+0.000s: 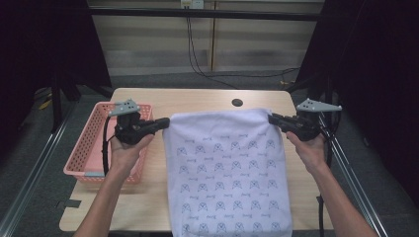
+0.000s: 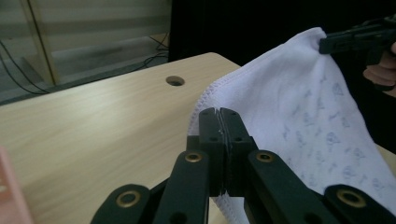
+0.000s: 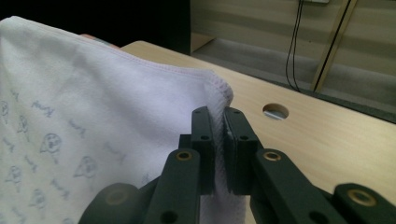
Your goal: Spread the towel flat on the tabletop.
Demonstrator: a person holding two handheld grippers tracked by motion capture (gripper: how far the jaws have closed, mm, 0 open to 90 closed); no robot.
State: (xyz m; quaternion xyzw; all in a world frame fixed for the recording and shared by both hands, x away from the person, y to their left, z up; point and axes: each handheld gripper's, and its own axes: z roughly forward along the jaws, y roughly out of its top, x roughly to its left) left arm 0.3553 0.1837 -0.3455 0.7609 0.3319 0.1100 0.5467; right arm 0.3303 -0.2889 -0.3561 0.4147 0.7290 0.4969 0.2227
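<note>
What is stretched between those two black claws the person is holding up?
A white printed towel: the left gripper and the right gripper each pinch one top corner, and its top edge spans the gap between them. The high view shows it.

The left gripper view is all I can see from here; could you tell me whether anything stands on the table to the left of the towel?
Observer: Yes, a pink basket sits at the table's left edge, beside the towel.
Operator: Thank you. Does the towel hang free?
Observer: No, in the high view its lower part lies on the table and reaches the near edge.
Operator: Is the right gripper really clamped on its corner?
Observer: Yes, the right gripper has its jaws pressed on the hem, as does the left gripper.
</note>
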